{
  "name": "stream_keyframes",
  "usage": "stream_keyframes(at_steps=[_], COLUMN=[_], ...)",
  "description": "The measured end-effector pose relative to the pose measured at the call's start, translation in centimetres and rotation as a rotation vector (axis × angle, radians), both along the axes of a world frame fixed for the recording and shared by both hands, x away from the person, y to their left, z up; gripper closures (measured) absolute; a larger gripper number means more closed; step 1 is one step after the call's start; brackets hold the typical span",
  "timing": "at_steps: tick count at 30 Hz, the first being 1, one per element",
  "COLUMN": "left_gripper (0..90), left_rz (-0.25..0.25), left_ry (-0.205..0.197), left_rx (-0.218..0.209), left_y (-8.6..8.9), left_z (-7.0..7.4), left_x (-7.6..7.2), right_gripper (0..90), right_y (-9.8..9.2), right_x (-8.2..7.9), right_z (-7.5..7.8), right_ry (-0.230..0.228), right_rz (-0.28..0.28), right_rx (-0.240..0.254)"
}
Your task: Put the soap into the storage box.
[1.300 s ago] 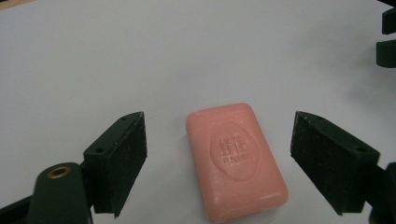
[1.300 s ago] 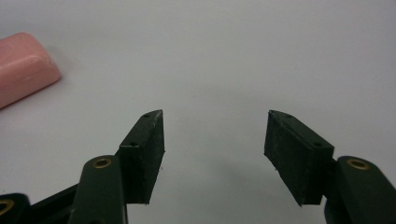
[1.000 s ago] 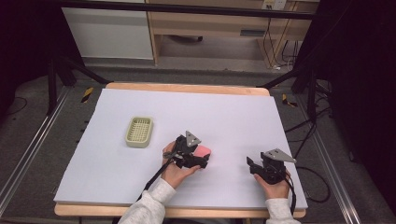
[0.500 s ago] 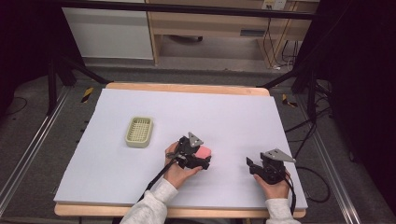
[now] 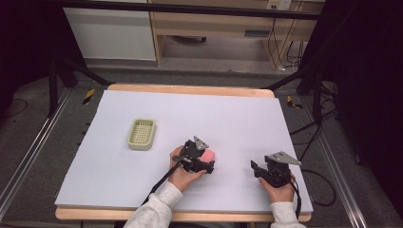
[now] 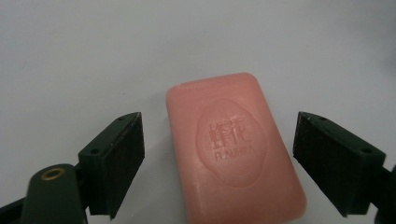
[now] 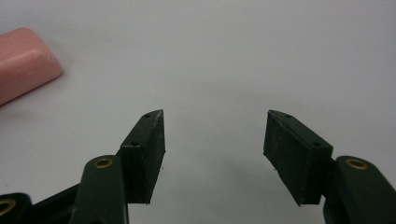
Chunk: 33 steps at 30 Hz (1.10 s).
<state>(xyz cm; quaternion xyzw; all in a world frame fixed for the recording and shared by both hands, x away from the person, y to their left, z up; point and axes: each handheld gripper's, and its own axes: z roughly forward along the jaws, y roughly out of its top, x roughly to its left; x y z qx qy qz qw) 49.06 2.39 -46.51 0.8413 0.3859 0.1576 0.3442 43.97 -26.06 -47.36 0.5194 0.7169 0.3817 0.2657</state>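
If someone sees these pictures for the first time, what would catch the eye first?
Most likely the pink soap bar, lying flat on the white table between the open jaws of the left gripper, with a gap on each side. Next, the pale green soap dish, farther left and apart from both hands.

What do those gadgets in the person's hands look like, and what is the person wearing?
Each hand-held gripper, left and right, is a black body with a grey three-cornered plate on top and a black cable trailing back. Its two flat, blocky black jaws pivot on arms with brass-coloured rivets. The sleeves are light grey with ribbed cuffs.
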Motion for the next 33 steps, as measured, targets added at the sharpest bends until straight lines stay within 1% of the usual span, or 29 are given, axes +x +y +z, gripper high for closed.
stream_keyframes(at_steps=[4, 6, 8, 11, 13, 14, 16, 17, 18, 19, 21, 24, 26, 30, 33], left_gripper=[19.5, 19.7, 19.9, 20.6, 22.8, 26.2, 27.5, 28.9, 29.7, 30.0, 30.4, 31.9, 34.4, 36.6, 36.7], left_rz=[0.007, 0.008, 0.013, 0.016, 0.011, 0.012, 0.010, 0.020, 0.020, 0.025, 0.023, 0.028, 0.028, 0.030, 0.027], left_ry=[0.009, 0.016, 0.028, 0.031, 0.038, 0.045, 0.047, 0.044, 0.049, 0.053, 0.052, 0.057, 0.057, 0.065, 0.066], left_rx=[0.005, 0.016, 0.009, 0.005, 0.003, -0.002, -0.003, -0.004, 0.003, 0.003, 0.009, 0.006, 0.008, 0.010, 0.012], left_y=[-0.13, -0.14, -0.20, -0.25, -0.31, -0.36, -0.41, -0.51, -0.56, -0.60, -0.59, -0.60, -0.56, -0.52, -0.55], left_z=[-0.28, -0.39, -0.58, -0.68, -0.72, -0.74, -0.74, -0.76, -0.75, -0.79, -0.81, -0.81, -0.80, -0.74, -0.72], left_x=[0.03, 0.15, 0.30, 0.37, 0.36, 0.33, 0.31, 0.25, 0.22, 0.21, 0.23, 0.21, 0.22, 0.22, 0.20], right_gripper=[39.2, 39.6, 39.9, 40.3, 41.0, 41.5, 41.8, 42.3, 42.6, 42.6, 42.7, 42.7, 42.5, 42.4, 42.4], right_y=[-0.04, -0.03, -0.03, -0.03, -0.04, -0.02, 0.01, -0.03, 0.01, -0.02, -0.03, -0.02, 0.00, 0.01, 0.06], right_x=[0.01, 0.01, 0.02, 0.03, 0.04, 0.06, 0.03, 0.09, 0.01, 0.05, 0.05, 0.05, 0.08, 0.08, 0.11], right_z=[0.00, -0.02, -0.02, -0.03, -0.04, -0.07, -0.02, -0.09, 0.00, -0.04, -0.04, -0.05, -0.09, -0.11, -0.16], right_ry=[0.003, 0.005, 0.008, 0.009, 0.010, 0.012, 0.020, 0.017, 0.023, 0.017, 0.016, 0.017, 0.020, 0.020, 0.025], right_rz=[0.003, 0.005, 0.005, 0.005, 0.008, 0.010, 0.009, 0.012, 0.011, 0.012, 0.012, 0.013, 0.014, 0.014, 0.014], right_rx=[0.003, 0.004, 0.005, 0.005, 0.006, 0.006, 0.015, 0.006, 0.019, 0.010, 0.010, 0.010, 0.007, 0.006, 0.003])
